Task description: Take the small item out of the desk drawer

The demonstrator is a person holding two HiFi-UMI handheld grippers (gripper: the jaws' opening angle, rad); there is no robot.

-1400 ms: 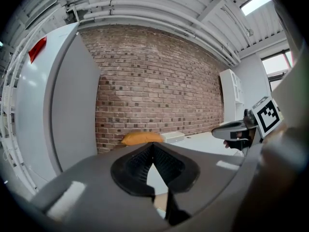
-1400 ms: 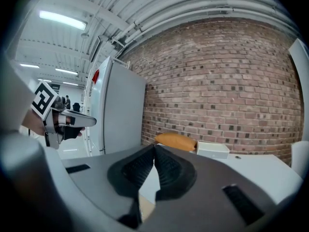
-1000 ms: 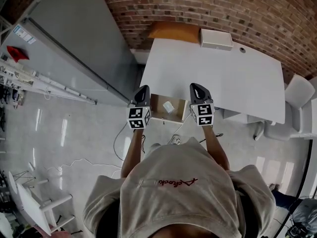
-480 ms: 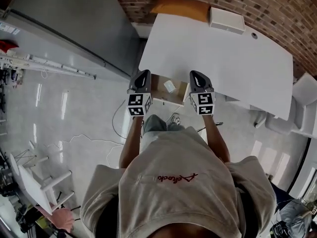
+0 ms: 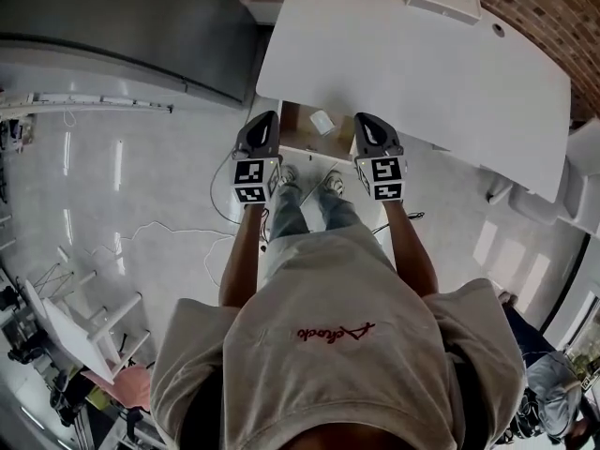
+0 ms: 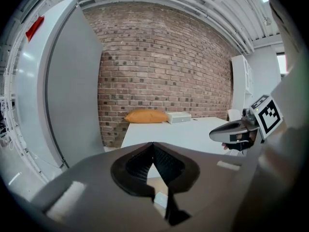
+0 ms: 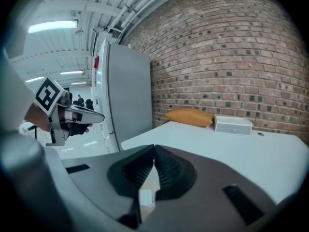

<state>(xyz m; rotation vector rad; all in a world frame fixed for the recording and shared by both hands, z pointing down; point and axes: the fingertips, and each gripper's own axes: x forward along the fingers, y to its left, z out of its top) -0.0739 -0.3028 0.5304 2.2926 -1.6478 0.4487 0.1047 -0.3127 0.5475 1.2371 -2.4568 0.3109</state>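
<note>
- Currently the drawer (image 5: 298, 120) stands pulled out from the near edge of the table (image 5: 422, 64), so its brown floor is open from above.
- The small item (image 5: 322, 122), a pale block, lies loose on that floor, roughly midway between the two grippers. Nothing touches it.
- The left gripper (image 5: 265, 120) has its jaws pressed together and holds nothing. It hangs just left of the drawer.
- The right gripper (image 5: 362, 120) is the same, jaws together and empty, just right of the drawer.
- Both point far and slightly down, flanking the drawer. Each gripper view sights the item through the notch below its closed tips, which reads as lining up rather than gripping.
- Judged from this, the opening step is done and the pick is not.
- Whichever gripper goes in must spread its jaws first.
- Likely risk: the item sits low, so the drawer walls may crowd the jaws.
</note>
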